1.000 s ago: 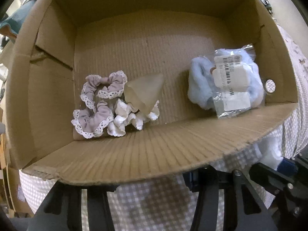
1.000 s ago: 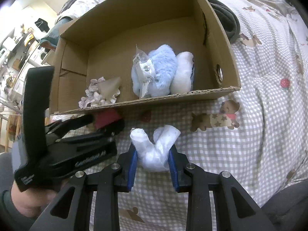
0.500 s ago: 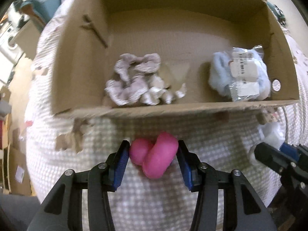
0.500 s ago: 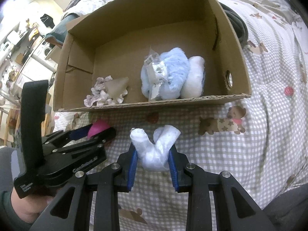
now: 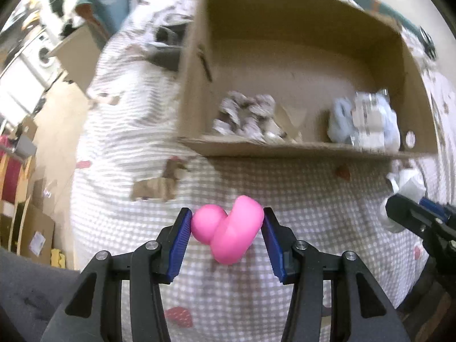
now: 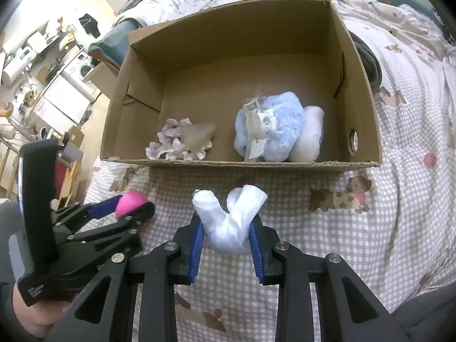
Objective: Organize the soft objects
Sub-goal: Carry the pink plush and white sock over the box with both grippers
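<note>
My left gripper (image 5: 226, 228) is shut on a pink soft toy (image 5: 228, 232) and holds it over the checked bedspread, short of the cardboard box (image 5: 299, 148). It also shows in the right wrist view (image 6: 128, 208). My right gripper (image 6: 228, 229) is shut on a white soft bundle (image 6: 229, 219) in front of the box (image 6: 256, 164). Inside the box lie lace-trimmed scrunchies (image 6: 176, 142) at the left and a pale blue plush in a plastic bag (image 6: 270, 126) beside a white soft item (image 6: 309, 134) at the right.
The box sits on a bed with a checked cover printed with dogs (image 6: 339, 196). The bed's left edge drops to a floor with cartons and appliances (image 6: 71, 85). A dark garment (image 6: 370, 62) lies behind the box's right wall.
My left gripper has pulled back from the box and swung left, so the pink toy now shows between its fingers. The right gripper has backed away a little with the white bundle.
</note>
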A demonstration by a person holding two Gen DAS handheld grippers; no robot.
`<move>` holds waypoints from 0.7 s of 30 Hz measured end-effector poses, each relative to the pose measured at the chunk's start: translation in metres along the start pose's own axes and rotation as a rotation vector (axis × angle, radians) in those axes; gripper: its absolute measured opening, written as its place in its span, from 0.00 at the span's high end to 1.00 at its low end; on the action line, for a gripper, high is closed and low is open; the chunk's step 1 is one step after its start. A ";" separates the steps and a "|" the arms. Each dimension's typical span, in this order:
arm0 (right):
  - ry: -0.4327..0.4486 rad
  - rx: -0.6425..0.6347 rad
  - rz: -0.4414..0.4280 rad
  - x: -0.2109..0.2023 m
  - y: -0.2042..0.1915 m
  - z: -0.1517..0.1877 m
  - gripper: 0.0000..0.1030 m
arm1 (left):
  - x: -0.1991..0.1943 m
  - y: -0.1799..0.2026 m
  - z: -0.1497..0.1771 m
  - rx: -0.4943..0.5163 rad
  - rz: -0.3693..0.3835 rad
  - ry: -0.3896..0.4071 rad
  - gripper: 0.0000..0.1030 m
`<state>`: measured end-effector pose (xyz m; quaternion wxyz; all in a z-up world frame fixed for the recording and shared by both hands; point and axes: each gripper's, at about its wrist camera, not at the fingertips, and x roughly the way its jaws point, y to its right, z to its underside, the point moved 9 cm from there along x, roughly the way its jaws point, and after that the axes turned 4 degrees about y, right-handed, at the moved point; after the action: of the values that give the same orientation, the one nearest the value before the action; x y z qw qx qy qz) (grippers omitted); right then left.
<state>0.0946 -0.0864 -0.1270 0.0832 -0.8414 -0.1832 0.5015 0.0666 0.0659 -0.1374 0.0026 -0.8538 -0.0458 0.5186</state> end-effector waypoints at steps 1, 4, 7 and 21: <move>0.007 -0.002 -0.009 -0.002 -0.002 -0.001 0.69 | -0.007 -0.005 -0.001 -0.021 -0.006 0.024 0.56; 0.036 -0.017 -0.036 -0.010 -0.009 -0.004 0.69 | -0.026 -0.013 -0.006 -0.062 -0.010 0.077 0.55; 0.068 -0.037 -0.054 -0.020 -0.016 -0.008 0.69 | -0.039 -0.024 -0.009 -0.088 -0.009 0.107 0.56; 0.229 -0.026 -0.120 -0.074 -0.022 -0.053 0.69 | -0.078 -0.026 -0.072 -0.099 0.019 0.227 0.55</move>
<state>0.1037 -0.0927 -0.0341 0.1226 -0.8817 -0.2292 0.3938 0.0925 0.0886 -0.0340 -0.0391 -0.9065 -0.0627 0.4157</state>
